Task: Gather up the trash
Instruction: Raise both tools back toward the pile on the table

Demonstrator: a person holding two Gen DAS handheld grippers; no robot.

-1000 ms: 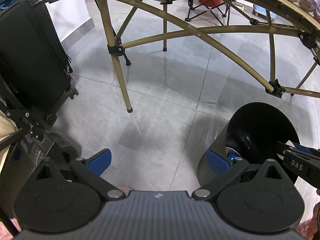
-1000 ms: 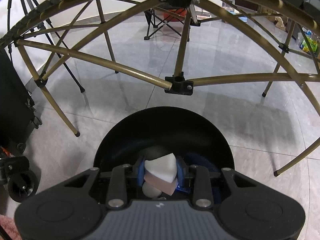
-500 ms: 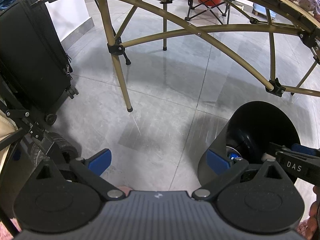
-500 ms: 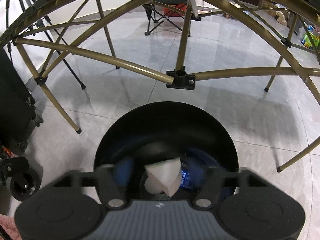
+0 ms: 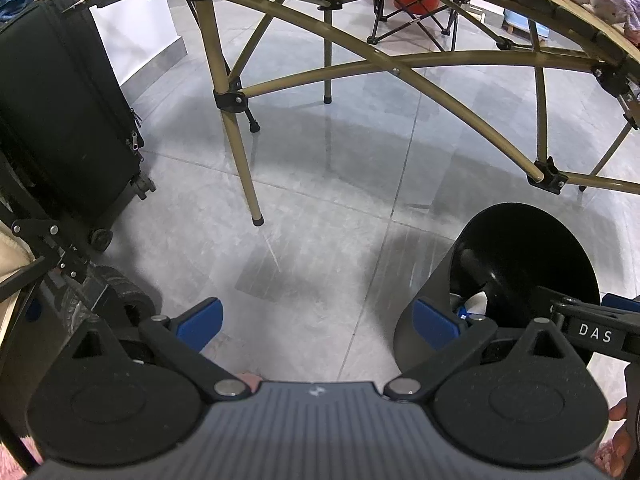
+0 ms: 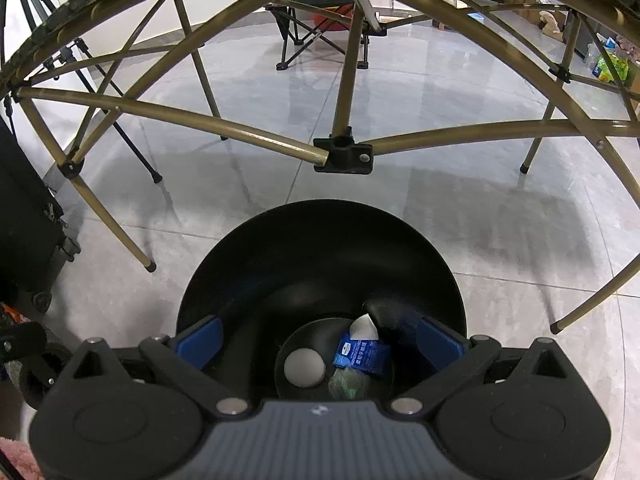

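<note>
**Right gripper spread wide over bin, nothing held**

The right gripper [image 6: 318, 340], black with blue pads, hangs over the mouth of the round black plastic trash bin [image 6: 320, 240]. Its jaws have just been opening and now stand fully apart, with nothing pressed between the pads. At the bin's bottom lie a white wedge-shaped piece of foam [image 6: 364, 326], tilted against the inner wall, a small blue printed packet [image 6: 358, 354] just below it, a pale round ball [image 6: 305, 368] to the left, and a crumpled greenish wad [image 6: 347, 386] nearest the camera.

The left gripper [image 5: 318, 320] points down at bare grey tiled floor [image 5: 320, 208], jaws wide apart and empty. In its view the bin [image 5: 520, 248] stands to the right, the right gripper's arm reaching over the rim.

A folding table frame of olive-tan metal tubes [image 6: 224, 128] arches above. A black wheeled suitcase [image 5: 60, 120] stands at left.
</note>
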